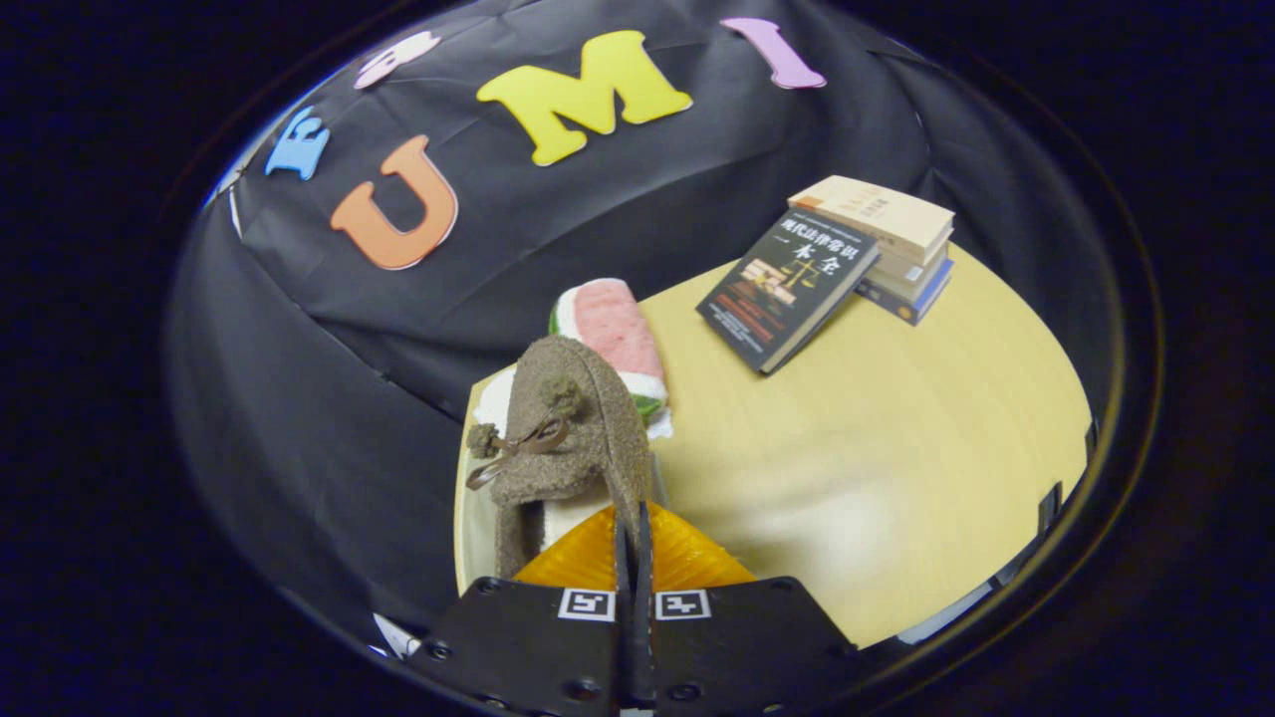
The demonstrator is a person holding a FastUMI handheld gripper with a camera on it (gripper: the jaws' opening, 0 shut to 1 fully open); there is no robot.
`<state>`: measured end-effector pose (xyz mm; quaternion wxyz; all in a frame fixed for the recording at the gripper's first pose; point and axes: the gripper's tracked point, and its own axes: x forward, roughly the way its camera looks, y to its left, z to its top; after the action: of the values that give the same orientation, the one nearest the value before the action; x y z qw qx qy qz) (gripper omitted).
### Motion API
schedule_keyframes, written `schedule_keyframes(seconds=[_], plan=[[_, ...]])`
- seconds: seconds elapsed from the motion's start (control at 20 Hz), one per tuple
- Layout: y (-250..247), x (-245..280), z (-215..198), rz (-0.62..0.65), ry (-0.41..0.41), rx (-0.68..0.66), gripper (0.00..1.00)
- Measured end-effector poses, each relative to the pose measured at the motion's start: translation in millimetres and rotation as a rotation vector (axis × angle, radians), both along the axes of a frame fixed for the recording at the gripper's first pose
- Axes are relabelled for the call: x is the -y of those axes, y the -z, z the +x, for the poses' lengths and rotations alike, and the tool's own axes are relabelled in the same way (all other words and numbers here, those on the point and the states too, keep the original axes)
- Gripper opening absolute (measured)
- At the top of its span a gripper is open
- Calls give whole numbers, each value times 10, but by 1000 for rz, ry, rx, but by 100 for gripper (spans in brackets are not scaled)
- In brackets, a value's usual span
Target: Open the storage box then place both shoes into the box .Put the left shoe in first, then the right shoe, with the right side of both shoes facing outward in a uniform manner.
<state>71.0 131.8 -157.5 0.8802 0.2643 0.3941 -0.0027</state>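
Pale wood table before the black cloth wall.
A dark book leaned on a stack of books, its title too small to read; the gripper was closed, pinching the brown fuzzy shoe's collar, a watermelon-patterned slipper just beyond.

a staged recording booth rather than a lived-in room: black cloth hangs as the backdrop and falls in creases behind a pale wooden table with a rounded edge. household props are set out on the tabletop, namely a stack of books with a dark-covered book leaning against it, a watermelon-patterned plush item, and a brown fuzzy shoe (gripped at its collar by the closed orange fingers).
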Motion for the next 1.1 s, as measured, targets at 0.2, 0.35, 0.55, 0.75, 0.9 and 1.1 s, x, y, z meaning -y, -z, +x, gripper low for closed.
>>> schedule_keyframes(seconds=[0.2,0.35,0.55,0.75,0.9,1.1], plan=[[68,-480,70,-27,0,-20,0],[197,-676,99,-83,8,-31,0],[446,-733,114,-195,19,-44,0],[726,-685,110,-277,37,-80,0],[801,-673,147,-329,47,-73,0],[910,-728,147,-357,41,-76,1]])
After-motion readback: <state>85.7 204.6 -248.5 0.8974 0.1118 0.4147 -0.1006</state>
